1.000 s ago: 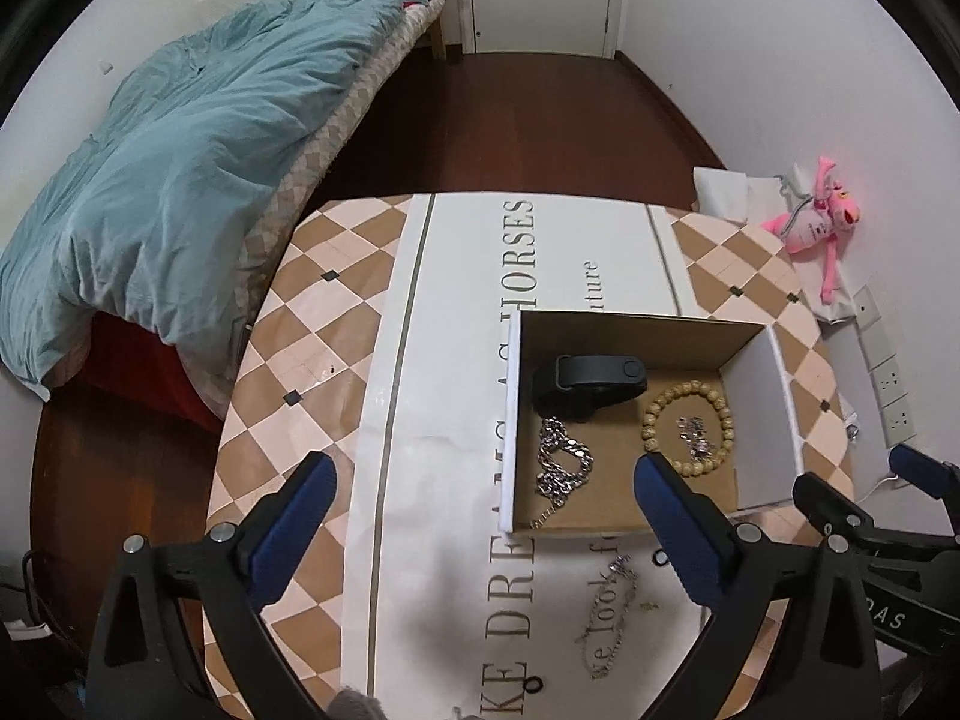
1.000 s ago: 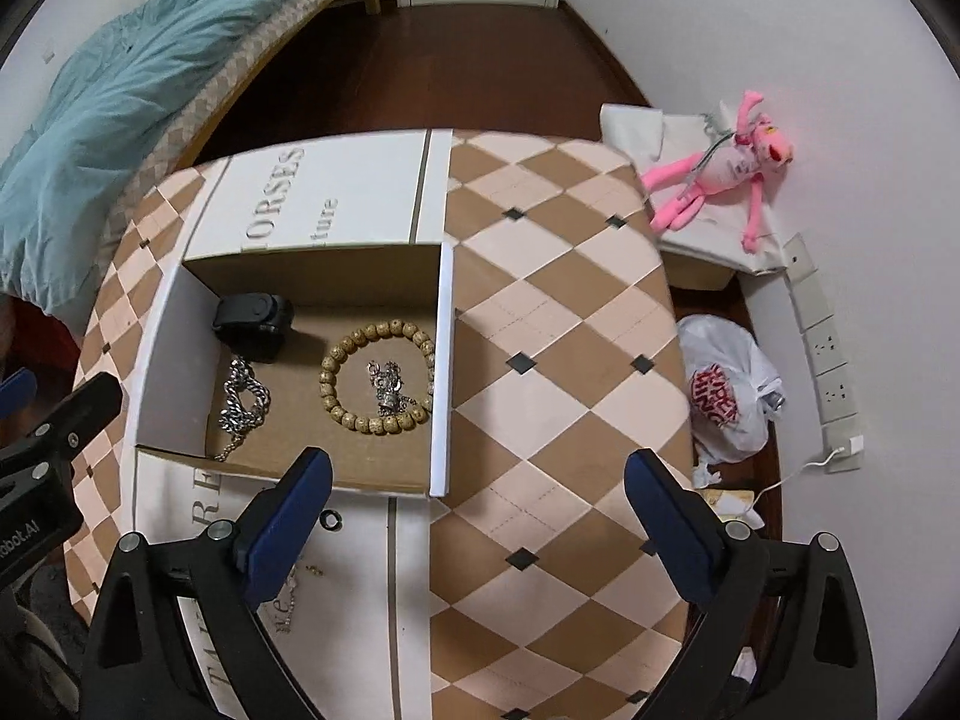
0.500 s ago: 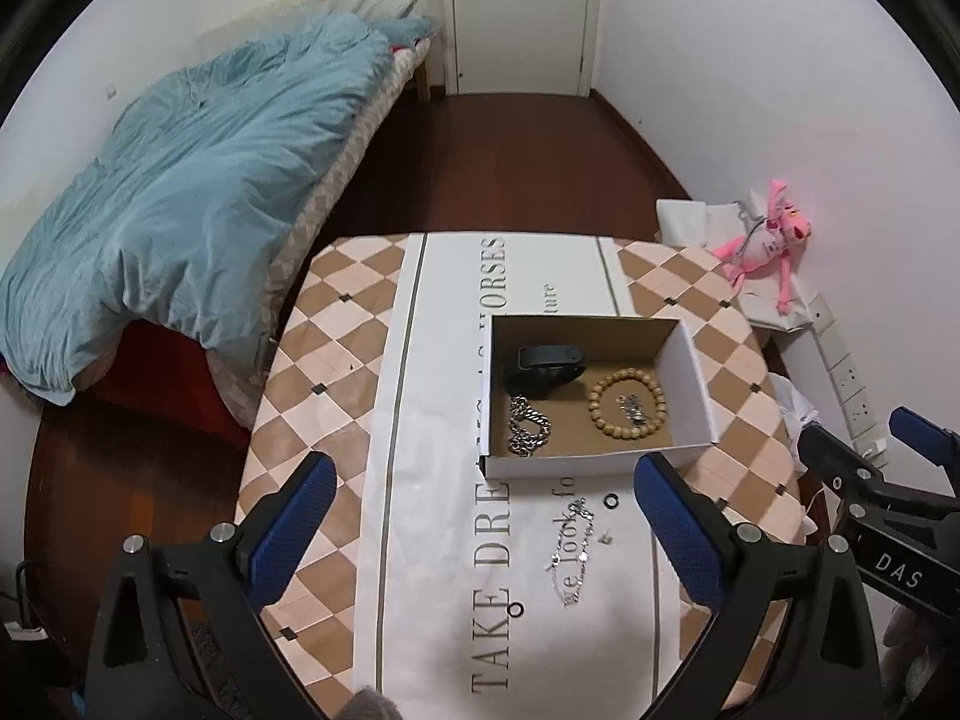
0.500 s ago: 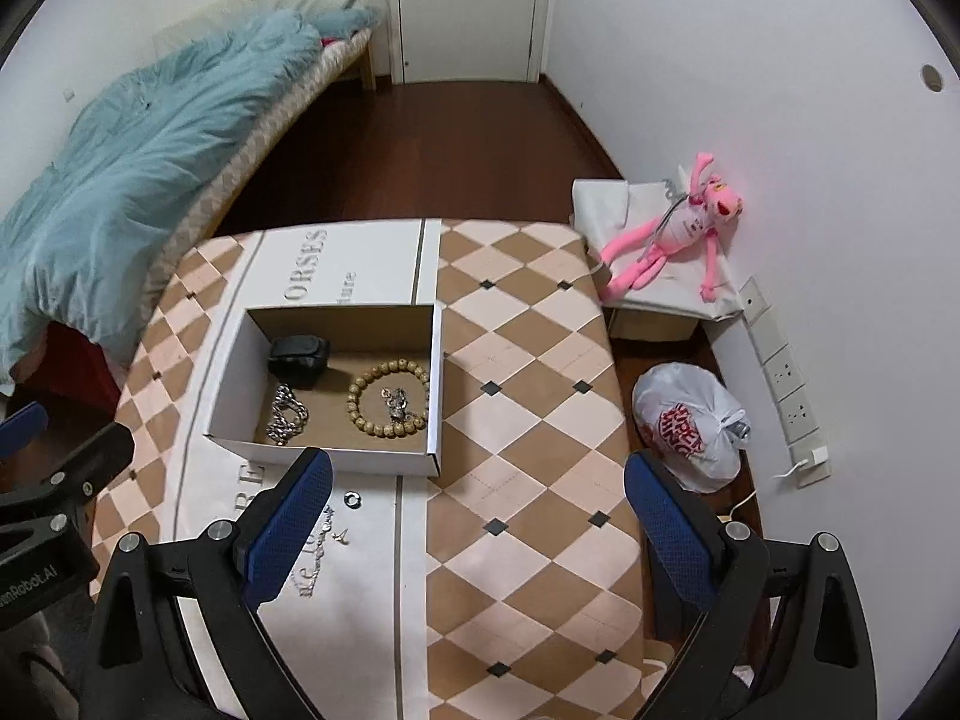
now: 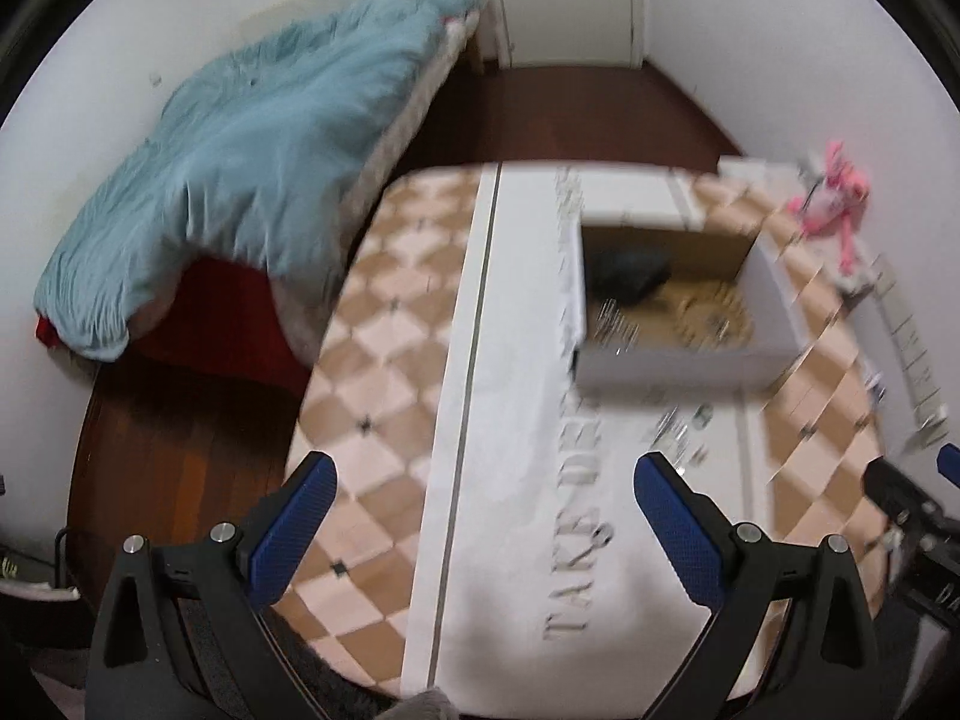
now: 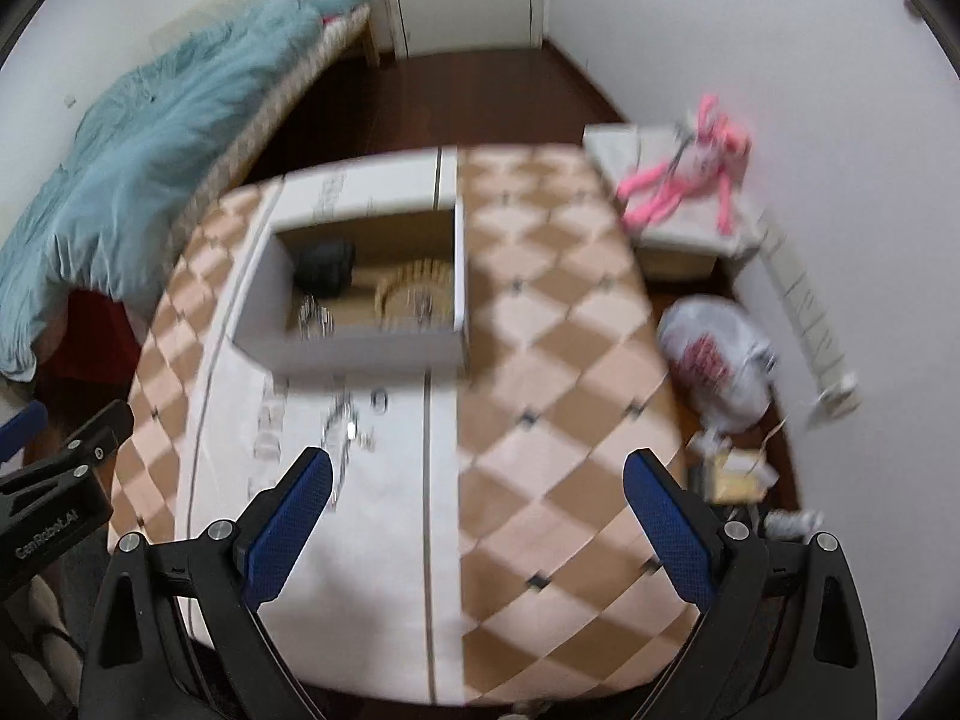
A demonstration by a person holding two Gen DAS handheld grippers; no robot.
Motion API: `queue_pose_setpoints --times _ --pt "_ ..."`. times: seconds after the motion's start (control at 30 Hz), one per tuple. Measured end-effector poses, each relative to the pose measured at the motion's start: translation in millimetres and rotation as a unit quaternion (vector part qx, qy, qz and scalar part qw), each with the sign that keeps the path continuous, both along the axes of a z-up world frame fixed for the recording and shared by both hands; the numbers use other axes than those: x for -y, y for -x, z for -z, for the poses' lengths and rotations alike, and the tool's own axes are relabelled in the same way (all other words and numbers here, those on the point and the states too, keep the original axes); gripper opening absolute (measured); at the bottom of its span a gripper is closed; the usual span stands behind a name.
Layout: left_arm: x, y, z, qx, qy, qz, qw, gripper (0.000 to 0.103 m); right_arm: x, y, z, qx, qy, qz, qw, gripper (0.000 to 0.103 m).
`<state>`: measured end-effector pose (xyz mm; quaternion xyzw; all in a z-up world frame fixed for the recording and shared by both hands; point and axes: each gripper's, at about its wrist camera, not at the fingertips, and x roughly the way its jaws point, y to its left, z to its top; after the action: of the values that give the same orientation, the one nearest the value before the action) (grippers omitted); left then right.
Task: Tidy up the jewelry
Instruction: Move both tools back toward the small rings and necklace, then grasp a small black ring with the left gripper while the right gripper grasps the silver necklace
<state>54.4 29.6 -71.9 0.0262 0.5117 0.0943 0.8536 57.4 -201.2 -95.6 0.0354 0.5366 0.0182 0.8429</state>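
Note:
A white cardboard box (image 5: 678, 369) (image 6: 360, 351) stands on the checkered table. It holds a black item (image 5: 627, 270) (image 6: 324, 264), a silver chain (image 6: 312, 315) and a wooden bead bracelet (image 6: 414, 288). Loose silver jewelry (image 5: 675, 435) (image 6: 345, 426) and a small ring (image 6: 378, 401) lie on the white runner in front of the box. My left gripper (image 5: 477, 531) is open and empty above the near table edge. My right gripper (image 6: 477, 528) is open and empty, to the right of the loose jewelry. Both views are blurred.
A bed with a blue duvet (image 5: 240, 138) stands left of the table. A pink plush toy (image 6: 690, 174) lies on a low box at right, with a white plastic bag (image 6: 714, 360) on the floor. The left gripper's body (image 6: 54, 492) shows at the right view's left edge.
Both grippers first pulled up and back from the box, then dropped lower toward the near end of the table. Both stay open and empty.

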Motion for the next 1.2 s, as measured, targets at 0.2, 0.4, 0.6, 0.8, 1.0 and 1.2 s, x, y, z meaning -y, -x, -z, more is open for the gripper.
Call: queue_pose_setpoints --times 0.2,0.4,0.6,0.8,1.0,1.2 --pt "2.3 14.6 62.5 -0.053 0.021 0.021 0.9981 0.101 10.8 10.1 61.4 -0.045 -0.036 0.021 0.998 0.068" --pt "25.2 11.0 88.5 -0.058 0.039 0.055 0.9960 0.087 19.8 15.3 90.1 -0.055 -0.043 0.035 0.997 0.066" --pt "46.5 4.0 106.5 -0.075 0.040 0.084 0.9928 0.066 26.2 13.3 93.9 -0.057 -0.047 0.045 0.996 0.065" --pt "54.3 0.6 105.9 -0.065 0.069 0.106 0.9899 0.010 28.1 9.0 92.9 -0.057 -0.054 0.045 0.996 0.061" --pt "40.3 1.6 100.9 -0.057 0.070 0.089 0.9919 0.010 18.0 -3.1 87.4 -0.050 -0.103 0.028 0.993 0.060" --pt "-2.9 -12.4 93.4 -0.040 0.064 0.037 0.9964 0.010 -16.7 -30.6 89.4 -0.036 -0.151 -0.009 0.988 0.056"
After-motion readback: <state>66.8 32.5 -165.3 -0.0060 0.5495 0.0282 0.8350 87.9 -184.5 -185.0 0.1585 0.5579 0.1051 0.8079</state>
